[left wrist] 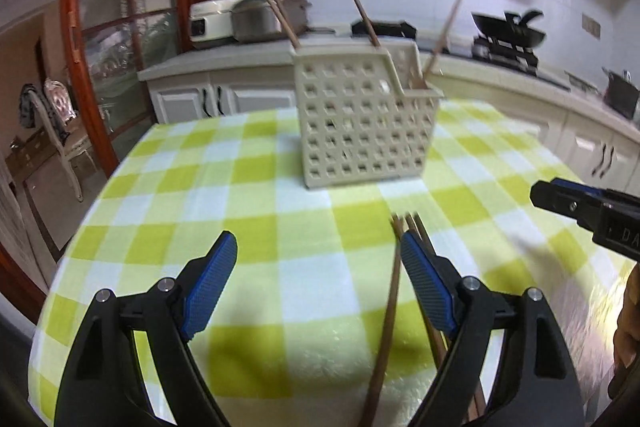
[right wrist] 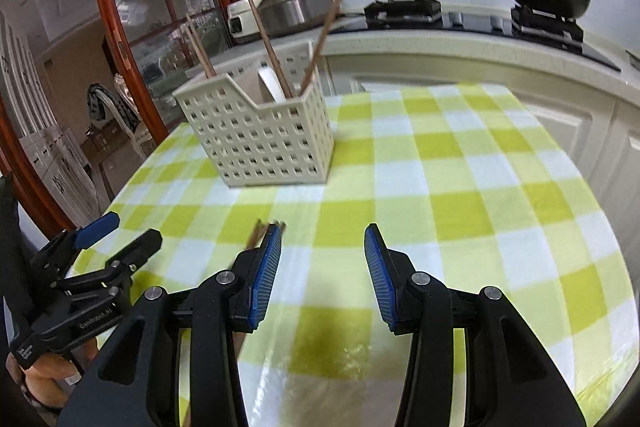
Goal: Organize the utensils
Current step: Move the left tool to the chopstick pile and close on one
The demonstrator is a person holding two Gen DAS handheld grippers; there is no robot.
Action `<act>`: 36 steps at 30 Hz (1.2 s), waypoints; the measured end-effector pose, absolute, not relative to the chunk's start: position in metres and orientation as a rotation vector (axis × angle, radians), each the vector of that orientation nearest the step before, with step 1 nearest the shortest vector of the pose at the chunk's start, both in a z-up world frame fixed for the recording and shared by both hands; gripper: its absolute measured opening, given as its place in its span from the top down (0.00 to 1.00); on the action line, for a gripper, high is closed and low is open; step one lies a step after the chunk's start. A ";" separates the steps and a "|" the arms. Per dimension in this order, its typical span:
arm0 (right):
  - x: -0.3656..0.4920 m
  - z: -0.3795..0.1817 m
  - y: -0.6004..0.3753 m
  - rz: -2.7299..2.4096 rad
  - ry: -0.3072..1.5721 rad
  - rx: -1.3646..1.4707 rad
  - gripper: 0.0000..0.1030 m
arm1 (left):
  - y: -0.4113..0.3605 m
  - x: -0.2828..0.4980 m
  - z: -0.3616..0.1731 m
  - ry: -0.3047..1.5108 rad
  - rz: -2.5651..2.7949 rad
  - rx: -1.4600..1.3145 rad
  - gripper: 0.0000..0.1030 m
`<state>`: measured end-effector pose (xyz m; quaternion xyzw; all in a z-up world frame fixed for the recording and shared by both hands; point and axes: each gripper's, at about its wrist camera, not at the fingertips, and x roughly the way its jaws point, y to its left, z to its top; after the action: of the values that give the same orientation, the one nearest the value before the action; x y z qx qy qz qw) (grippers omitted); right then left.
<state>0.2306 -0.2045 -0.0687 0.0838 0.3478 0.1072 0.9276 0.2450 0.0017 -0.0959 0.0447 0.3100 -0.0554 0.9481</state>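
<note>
Both grippers, left (left wrist: 316, 255) and right (right wrist: 322, 247), angle down over chopsticks (left wrist: 394, 291), jaws apart, empty

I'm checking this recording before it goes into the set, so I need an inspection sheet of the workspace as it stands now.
Surface: table under a green and white checked cloth, no spills seen.
Job's things: beige perforated utensil basket standing upright, with several chopsticks and a white spoon in it; loose brown chopsticks lying on the cloth nearer the cameras.
Clutter: nothing seen on the cloth.
Grippers: left gripper open, nothing between its pads, loose chopsticks by its right finger; right gripper open, empty.
Cables: nothing seen on the table.
Surroundings: kitchen counter with cookers, hob and wok; glass door at left.
</note>
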 end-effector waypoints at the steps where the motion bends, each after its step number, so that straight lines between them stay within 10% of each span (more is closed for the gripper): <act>1: 0.230 -0.072 -0.205 0.220 0.718 0.173 0.58 | 0.000 0.247 -0.100 0.646 -0.122 0.096 0.25; 36: 0.239 -0.093 -0.211 0.266 0.772 0.221 0.58 | -0.051 0.282 -0.147 0.876 -0.273 0.211 0.94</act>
<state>0.2385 -0.2115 -0.0931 0.1074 0.3746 0.1290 0.9119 0.2817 -0.0505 -0.1467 0.1019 0.4218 -0.1316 0.8913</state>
